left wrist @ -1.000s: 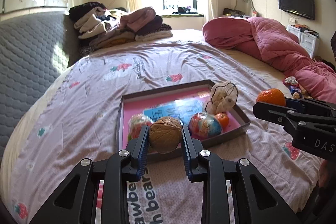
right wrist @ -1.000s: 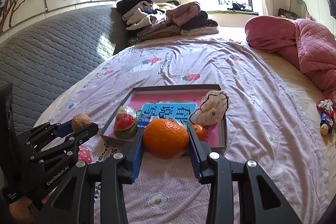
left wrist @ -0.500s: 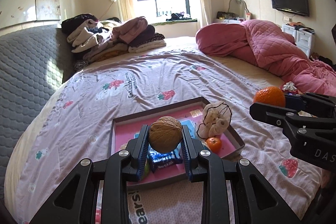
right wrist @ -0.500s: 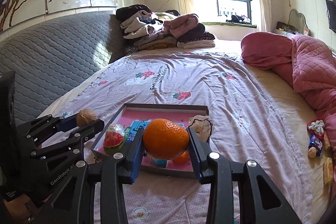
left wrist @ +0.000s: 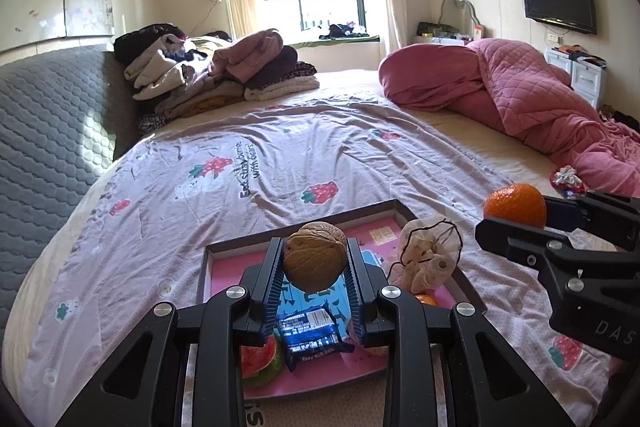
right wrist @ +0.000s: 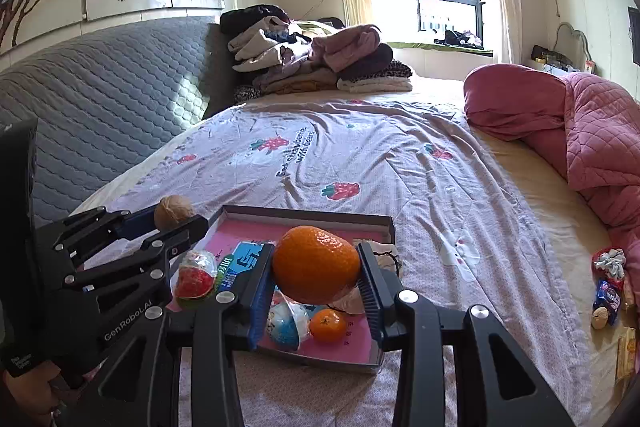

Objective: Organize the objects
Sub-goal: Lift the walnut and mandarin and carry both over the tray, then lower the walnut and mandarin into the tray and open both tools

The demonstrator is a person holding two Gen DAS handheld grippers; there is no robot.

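My left gripper [left wrist: 314, 277] is shut on a brown walnut [left wrist: 314, 261] and holds it above the pink-bottomed tray [left wrist: 298, 238] on the bed. My right gripper [right wrist: 316, 277] is shut on a large orange [right wrist: 316, 263], also above the tray [right wrist: 308, 215]. In the tray lie a watermelon-slice toy [right wrist: 195, 279], a blue snack packet [left wrist: 310, 335], a blue booklet [right wrist: 244, 261], a wrapped blue ball [right wrist: 286, 321], a small tangerine [right wrist: 328, 325] and a beige drawstring pouch [left wrist: 430, 259]. Each gripper shows in the other's view, the left one [right wrist: 176, 215] and the right one [left wrist: 516, 215].
The tray rests on a strawberry-print sheet [left wrist: 280, 163]. A pink quilt [left wrist: 520, 95] lies heaped at the right, folded clothes [left wrist: 212, 71] at the back left, a grey padded headboard [left wrist: 44, 131] at the left. Loose snacks and a walnut [right wrist: 600, 317] lie by the quilt.
Both grippers have risen and moved forward over the tray, each still holding its object. The tray now sits lower and closer under the fingers.
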